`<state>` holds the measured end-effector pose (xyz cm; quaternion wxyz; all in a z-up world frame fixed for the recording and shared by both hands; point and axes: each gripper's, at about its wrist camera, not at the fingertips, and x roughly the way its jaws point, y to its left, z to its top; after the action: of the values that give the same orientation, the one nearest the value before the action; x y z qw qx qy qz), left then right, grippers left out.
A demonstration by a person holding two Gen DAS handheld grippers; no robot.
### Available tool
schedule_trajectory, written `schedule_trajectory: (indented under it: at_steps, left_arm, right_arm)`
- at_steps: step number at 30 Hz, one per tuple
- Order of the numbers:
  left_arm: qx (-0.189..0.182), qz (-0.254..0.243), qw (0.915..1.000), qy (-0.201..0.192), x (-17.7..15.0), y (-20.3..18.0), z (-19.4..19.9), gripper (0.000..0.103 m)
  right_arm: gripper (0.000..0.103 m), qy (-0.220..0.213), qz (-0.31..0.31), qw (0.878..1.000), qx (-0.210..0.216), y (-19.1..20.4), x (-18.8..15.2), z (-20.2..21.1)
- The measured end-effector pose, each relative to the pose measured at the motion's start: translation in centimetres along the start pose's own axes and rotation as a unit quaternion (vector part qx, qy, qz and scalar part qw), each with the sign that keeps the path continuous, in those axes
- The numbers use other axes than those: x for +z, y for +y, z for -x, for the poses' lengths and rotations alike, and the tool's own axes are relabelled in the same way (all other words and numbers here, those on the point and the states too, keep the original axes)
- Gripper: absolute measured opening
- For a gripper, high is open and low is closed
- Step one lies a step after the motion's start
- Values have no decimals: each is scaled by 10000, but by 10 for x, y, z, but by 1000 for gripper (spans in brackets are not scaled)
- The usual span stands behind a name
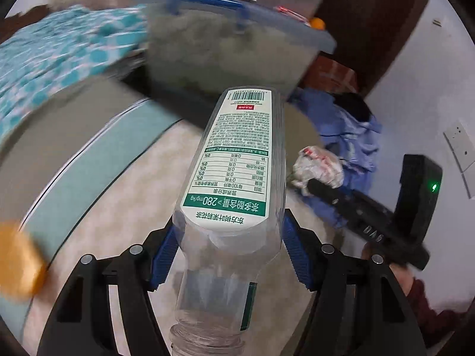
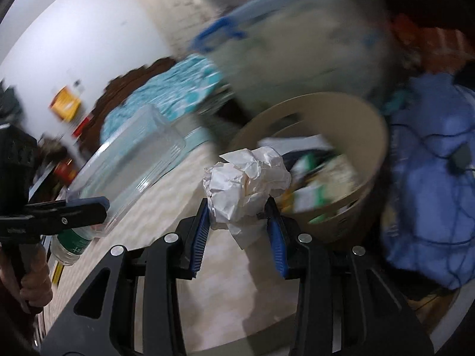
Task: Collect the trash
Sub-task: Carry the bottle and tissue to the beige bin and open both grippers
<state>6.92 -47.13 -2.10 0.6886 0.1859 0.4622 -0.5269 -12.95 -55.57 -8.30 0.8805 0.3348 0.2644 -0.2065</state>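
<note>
The left gripper (image 1: 228,255) is clamped on an empty plastic bottle (image 1: 234,160), its long axis running straight out ahead, cap end nearest the camera. The right gripper (image 2: 237,222) pinches a crumpled paper ball (image 2: 246,184). The tan waste basket (image 2: 365,124) lies just beyond and right of the paper, so the right hand looks nearer

clear glossy plastic bottle (image 1: 234,160) with smooth paper label, crumpled matt paper ball (image 2: 246,184), matt beige plastic basket (image 2: 377,148)
</note>
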Motion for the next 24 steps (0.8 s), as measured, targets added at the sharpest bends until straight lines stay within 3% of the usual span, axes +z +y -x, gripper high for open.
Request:
schedule_trajectory:
  at_steps: [3,5,7,8,10,15,18,24]
  left_arm:
    - [8,-246,9996,103,45,-23,-35,64]
    - [229,-295,9991,204,70,-33,-60,78]
    - [355,-121,9992,139,78,-34,-65,78]
    - [274,-33,9996,112,78,-33,-64,78]
    - [174,49,9998,51,74,-29,-59,78]
    - [94,213,9996,-176,29,-9,-22,78]
    - [35,375,9990,-235,-15,11,8,78]
    - [806,649,9939,-373,-122,64,75,78]
  right_arm:
    - [51,19,-89,9995,-301,-15,18,-13]
    - [64,96,-361,9990,-259,-23,24,-16]
    - [69,-121,-369,9986,-349,-23,22,-9]
    - [74,-188,-359,9986,-353,-22,19,-6]
    - [74,-252,-372,9984,-336,-24,18,-5]
    - [74,-562,-323,9966,-509,-22,4,9]
    - [74,-660,-329,9965,-391,-11,-4,19]
    - [73,-605,-54,9981,68,30,-14,22]
